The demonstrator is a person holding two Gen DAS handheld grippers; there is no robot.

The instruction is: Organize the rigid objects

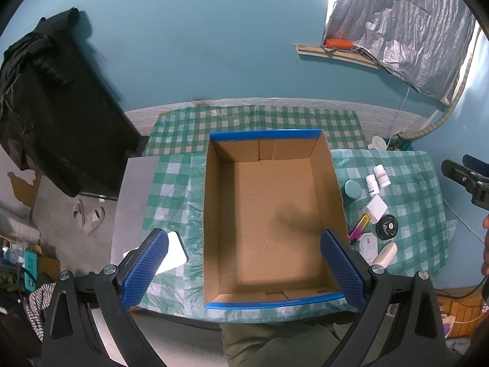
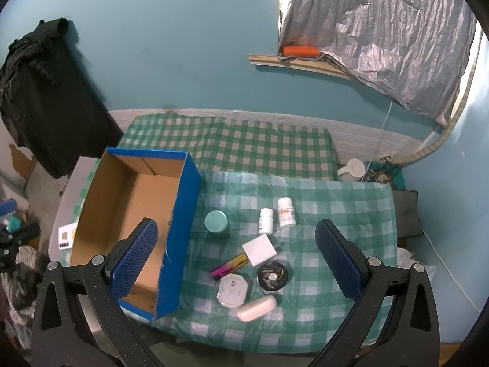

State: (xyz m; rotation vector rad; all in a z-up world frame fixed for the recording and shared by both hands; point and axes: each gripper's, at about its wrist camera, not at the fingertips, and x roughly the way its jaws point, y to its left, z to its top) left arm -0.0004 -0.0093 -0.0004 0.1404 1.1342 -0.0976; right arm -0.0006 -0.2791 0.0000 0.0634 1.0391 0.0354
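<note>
An empty cardboard box with blue rim point(image 1: 266, 301) point(image 2: 180, 223) sits on the green checked tablecloth point(image 2: 330, 208). To its right lie a teal jar point(image 2: 216, 222) point(image 1: 353, 189), two white pill bottles point(image 2: 285, 212) point(image 1: 382, 176), a white square block point(image 2: 259, 249) point(image 1: 376, 207), a pink-yellow lighter point(image 2: 229, 265) point(image 1: 359, 226), a black round tin point(image 2: 272, 276) point(image 1: 386, 227), a white octagonal case point(image 2: 231, 287) and a cream oval case point(image 2: 256, 303) point(image 1: 385, 253). My left gripper point(image 1: 244, 270) hangs open above the box. My right gripper point(image 2: 237, 260) hangs open above the small items.
A white card point(image 1: 174, 252) point(image 2: 65, 236) lies left of the box on the table. Dark clothing point(image 1: 52, 104) hangs at the left wall. A white cup point(image 2: 354, 168) stands at the table's far right corner. Slippers point(image 1: 88, 217) lie on the floor at left.
</note>
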